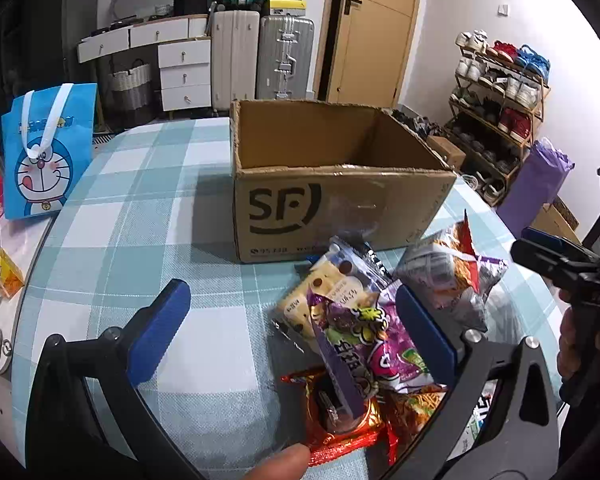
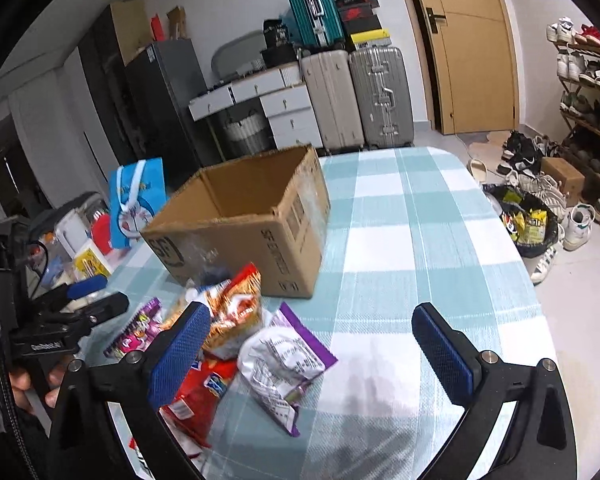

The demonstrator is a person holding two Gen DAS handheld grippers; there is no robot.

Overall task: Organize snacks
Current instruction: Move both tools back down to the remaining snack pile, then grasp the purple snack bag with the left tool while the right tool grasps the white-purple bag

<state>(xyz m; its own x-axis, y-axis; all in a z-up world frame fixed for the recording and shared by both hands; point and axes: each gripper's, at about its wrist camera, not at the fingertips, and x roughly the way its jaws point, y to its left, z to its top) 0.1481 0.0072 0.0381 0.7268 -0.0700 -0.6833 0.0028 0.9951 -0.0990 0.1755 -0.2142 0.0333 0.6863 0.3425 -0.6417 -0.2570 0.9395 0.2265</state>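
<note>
An open cardboard box [image 1: 339, 176] marked SF stands on the checked tablecloth; it also shows in the right wrist view [image 2: 240, 216], and looks empty. A pile of snack packets lies in front of it: a purple candy bag [image 1: 363, 340], a biscuit pack [image 1: 331, 284], a silver and purple packet [image 1: 447, 276] [image 2: 284, 360], a red packet [image 1: 339, 416] [image 2: 200, 392]. My left gripper [image 1: 296, 328] is open, hovering above the pile, its right finger over the purple bag. My right gripper [image 2: 311, 352] is open and empty above the silver and purple packet.
A blue Doraemon bag [image 1: 44, 152] [image 2: 136, 204] stands at the table's left, with yellow cartons [image 2: 92, 264] and small items beside it. Suitcases [image 1: 260, 56], drawers and a door are behind. A shoe rack [image 1: 499, 96] and a bin bag [image 2: 527, 220] are on the floor to the right.
</note>
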